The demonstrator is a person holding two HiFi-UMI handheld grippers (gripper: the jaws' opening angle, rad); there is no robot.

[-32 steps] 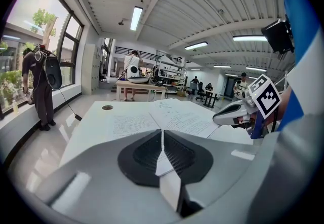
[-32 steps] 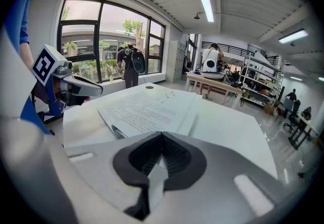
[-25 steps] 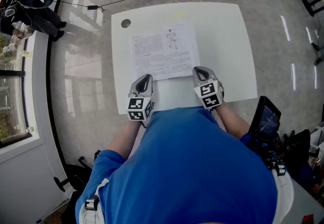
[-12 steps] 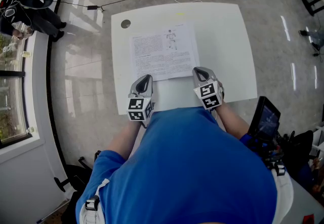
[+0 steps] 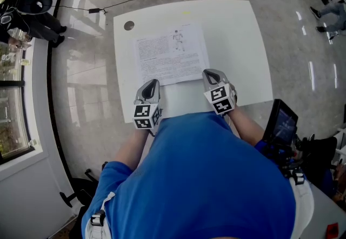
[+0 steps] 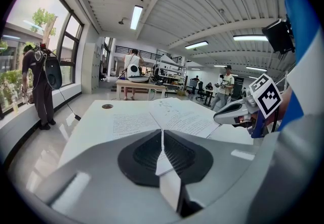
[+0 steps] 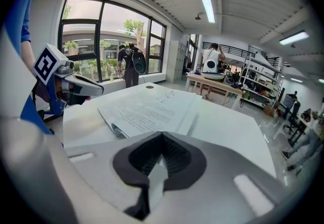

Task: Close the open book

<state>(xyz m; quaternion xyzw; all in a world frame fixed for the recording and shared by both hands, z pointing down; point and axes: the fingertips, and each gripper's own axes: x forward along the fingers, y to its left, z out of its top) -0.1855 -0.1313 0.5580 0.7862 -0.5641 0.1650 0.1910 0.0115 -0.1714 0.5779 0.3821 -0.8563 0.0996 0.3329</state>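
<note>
1. The left tool (image 5: 153, 82) has its jaws together with nothing between them. It sits over the near edge of the tabletop (image 5: 238, 43), tips at the near left corner of the book (image 5: 170, 54). Whether they touch it cannot be judged.
2. The right tool (image 5: 212, 73) also has its jaws together and is empty, tips just beside the book's near right corner.
3. The book lies open and flat on the tabletop, printed pages up, with the spine running away from the person. It sits between and just beyond the two tools. The right gripper view shows a slight curl at its near right corner.
4. Finding: the book is open, so the closed state the task wants is not present.
5. Risk, grip: shut jaws cannot pinch a leaf, and a push from a shut tip would likely crease or tear thin paper.
6. Risk, slide: the tabletop looks smooth, so a sideways shove at an edge may shift the whole book instead of turning one half.
7. Risk, partial turn: catching only the top leaf would flip one page and leave the book open.
8. Risk, fouling: a half folded across could strike the opposite tool if that tool is parked at its corner.
</note>
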